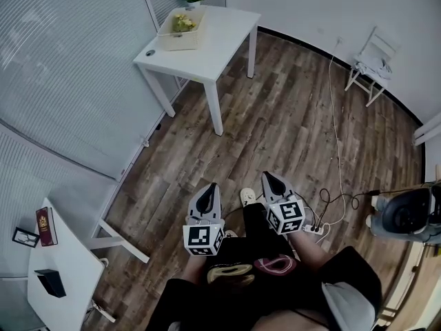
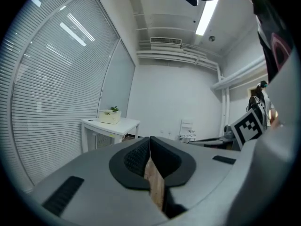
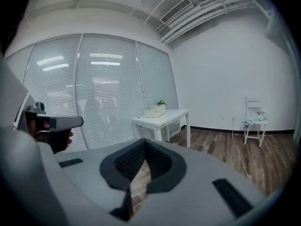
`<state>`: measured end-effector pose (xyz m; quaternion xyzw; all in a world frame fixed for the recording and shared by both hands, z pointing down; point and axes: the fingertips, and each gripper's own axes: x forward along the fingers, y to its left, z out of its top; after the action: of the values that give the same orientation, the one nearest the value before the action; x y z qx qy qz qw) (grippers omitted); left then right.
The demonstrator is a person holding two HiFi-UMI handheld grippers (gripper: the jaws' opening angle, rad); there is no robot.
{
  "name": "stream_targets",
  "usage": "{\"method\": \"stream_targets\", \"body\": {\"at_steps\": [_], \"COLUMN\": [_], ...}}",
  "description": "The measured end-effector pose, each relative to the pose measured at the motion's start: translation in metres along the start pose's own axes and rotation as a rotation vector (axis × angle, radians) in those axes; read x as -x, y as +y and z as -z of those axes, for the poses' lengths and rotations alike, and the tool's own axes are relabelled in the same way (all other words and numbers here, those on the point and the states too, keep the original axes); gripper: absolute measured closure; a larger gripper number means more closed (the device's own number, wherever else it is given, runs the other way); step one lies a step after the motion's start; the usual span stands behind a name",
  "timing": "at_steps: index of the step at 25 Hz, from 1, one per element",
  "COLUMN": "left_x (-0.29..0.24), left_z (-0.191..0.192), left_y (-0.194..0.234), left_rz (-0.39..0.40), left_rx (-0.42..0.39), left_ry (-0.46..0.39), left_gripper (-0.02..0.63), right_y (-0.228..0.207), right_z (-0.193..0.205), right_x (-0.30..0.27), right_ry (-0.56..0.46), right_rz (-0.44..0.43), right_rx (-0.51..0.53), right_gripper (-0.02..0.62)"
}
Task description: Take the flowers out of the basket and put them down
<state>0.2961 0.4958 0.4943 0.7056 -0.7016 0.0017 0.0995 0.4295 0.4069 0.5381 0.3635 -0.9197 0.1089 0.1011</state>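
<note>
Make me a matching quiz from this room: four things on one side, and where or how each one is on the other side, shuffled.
Things:
1. basket
2. chair
3. red book
4. right claw

Places or states:
A. on the side table at the head view's lower left
B. shut, with nothing in it
C. on the white table at the head view's top
D. standing on the wooden floor, upper right

Pairs: 1-C, 2-D, 3-A, 4-B
</note>
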Motion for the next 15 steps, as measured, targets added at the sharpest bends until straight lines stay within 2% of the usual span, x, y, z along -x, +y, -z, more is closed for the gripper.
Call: {"method": "stream_targets", "body": {"at_steps": [5, 15], "left_x": [-0.034, -0.117], "left_z": [-0.008, -0.028], "left_y": [0.018, 0.036], "left_rz": [-0.044, -0.114], "left_rx": [0.033, 0.036], "left_ry": [-0.013, -0.025], "left_gripper": [0.588, 0.588], "right_y": [-0.016, -0.061], "right_z": [-0.015, -0.048], "right_x": [-0.040, -0.124], "right_ry": [0.004, 0.014], "right_rz": [-0.040, -0.120], "right_rx": [0.013, 0.033], "right_gripper": [0.586, 0.586]}}
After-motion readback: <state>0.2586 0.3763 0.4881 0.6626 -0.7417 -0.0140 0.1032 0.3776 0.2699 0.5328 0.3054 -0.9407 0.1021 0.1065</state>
